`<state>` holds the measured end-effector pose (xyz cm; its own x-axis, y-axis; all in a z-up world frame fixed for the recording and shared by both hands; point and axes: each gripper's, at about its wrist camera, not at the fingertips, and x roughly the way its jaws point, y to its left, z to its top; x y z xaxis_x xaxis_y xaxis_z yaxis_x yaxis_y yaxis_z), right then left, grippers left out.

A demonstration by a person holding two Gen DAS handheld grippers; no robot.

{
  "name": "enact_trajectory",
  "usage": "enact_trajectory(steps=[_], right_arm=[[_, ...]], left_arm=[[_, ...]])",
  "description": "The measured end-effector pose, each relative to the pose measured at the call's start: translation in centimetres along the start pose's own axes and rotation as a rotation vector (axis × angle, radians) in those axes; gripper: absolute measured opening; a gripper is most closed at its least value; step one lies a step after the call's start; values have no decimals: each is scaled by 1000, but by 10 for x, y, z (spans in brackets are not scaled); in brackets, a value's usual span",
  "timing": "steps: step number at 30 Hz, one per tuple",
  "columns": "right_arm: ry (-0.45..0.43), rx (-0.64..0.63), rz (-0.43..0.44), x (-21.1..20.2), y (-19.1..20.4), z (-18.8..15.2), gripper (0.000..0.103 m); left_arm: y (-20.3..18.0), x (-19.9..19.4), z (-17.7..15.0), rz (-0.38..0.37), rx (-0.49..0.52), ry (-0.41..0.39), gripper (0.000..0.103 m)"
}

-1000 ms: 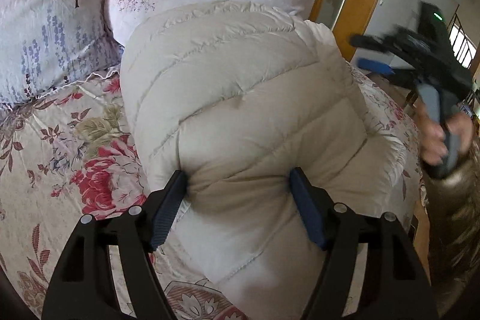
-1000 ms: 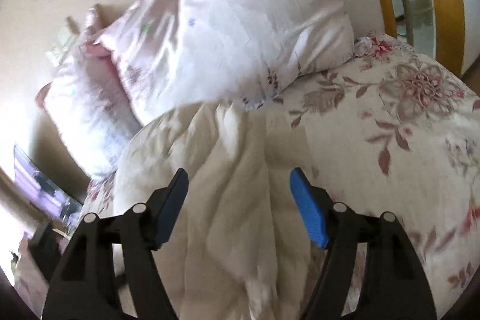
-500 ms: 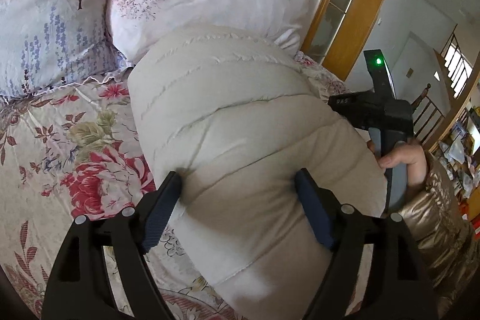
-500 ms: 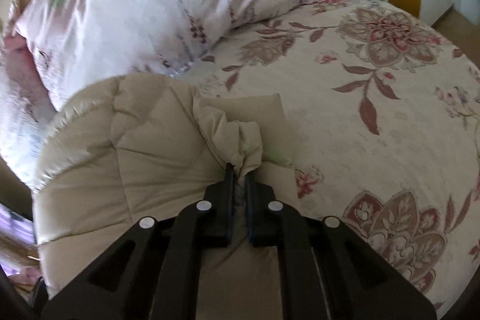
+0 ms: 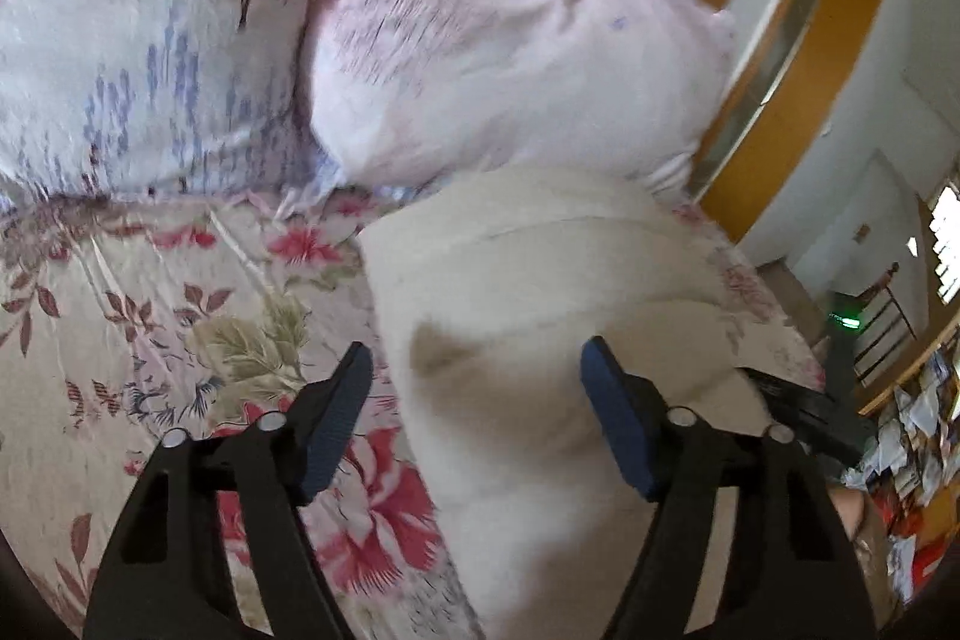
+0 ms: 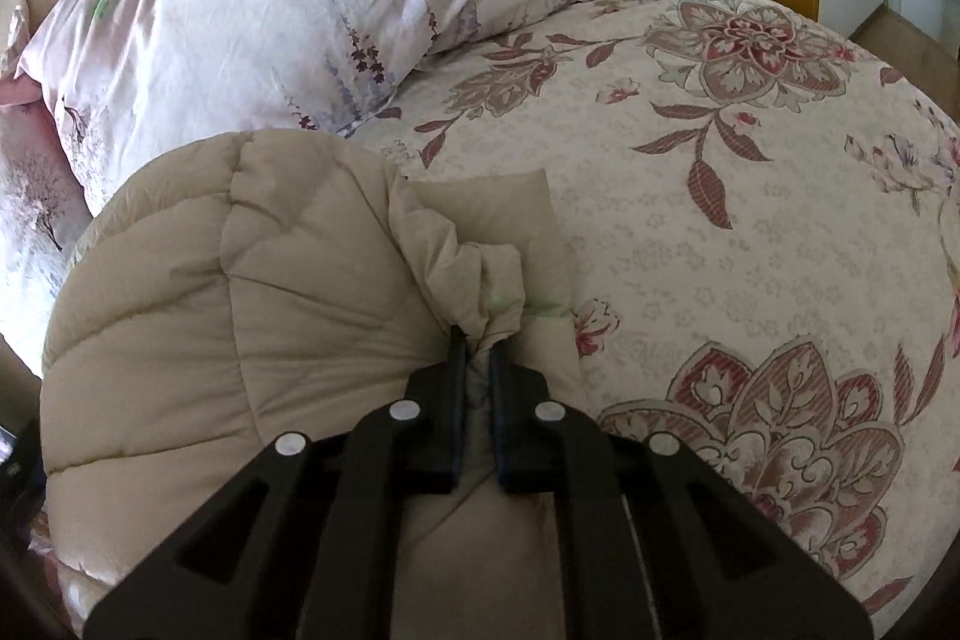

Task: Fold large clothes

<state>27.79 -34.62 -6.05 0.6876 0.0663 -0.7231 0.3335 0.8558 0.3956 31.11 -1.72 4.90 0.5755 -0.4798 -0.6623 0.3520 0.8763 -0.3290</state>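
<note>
Pinching a bunched fold of the beige puffer jacket [image 6: 252, 316], right gripper [image 6: 477, 340] has its jaws nearly together on the fabric; jacket bulk lies left of it on the floral bedspread [image 6: 750, 232], pillow [image 6: 288, 4] beyond. Left gripper [image 5: 477, 382] gapes wide, jacket [image 5: 540, 316] bulging between its blue pads [image 5: 612, 418], contact unclear through blur

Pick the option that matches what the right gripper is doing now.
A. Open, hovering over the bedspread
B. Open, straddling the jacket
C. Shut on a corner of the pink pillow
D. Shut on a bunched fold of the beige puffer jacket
D: in the right wrist view the right gripper has its jaws pinched on a gathered fold of the beige puffer jacket, while the left gripper is the open one.
</note>
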Motion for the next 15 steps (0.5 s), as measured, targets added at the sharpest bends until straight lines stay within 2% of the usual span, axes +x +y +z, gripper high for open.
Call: enact_trajectory(steps=[10, 15], right_arm=[[-2, 47, 39, 2, -7, -2, 7], [10, 57, 60, 4, -9, 2, 10]], left_arm=[[15, 45, -11, -59, -36, 110, 73], [17, 50, -13, -57, -29, 104, 76]])
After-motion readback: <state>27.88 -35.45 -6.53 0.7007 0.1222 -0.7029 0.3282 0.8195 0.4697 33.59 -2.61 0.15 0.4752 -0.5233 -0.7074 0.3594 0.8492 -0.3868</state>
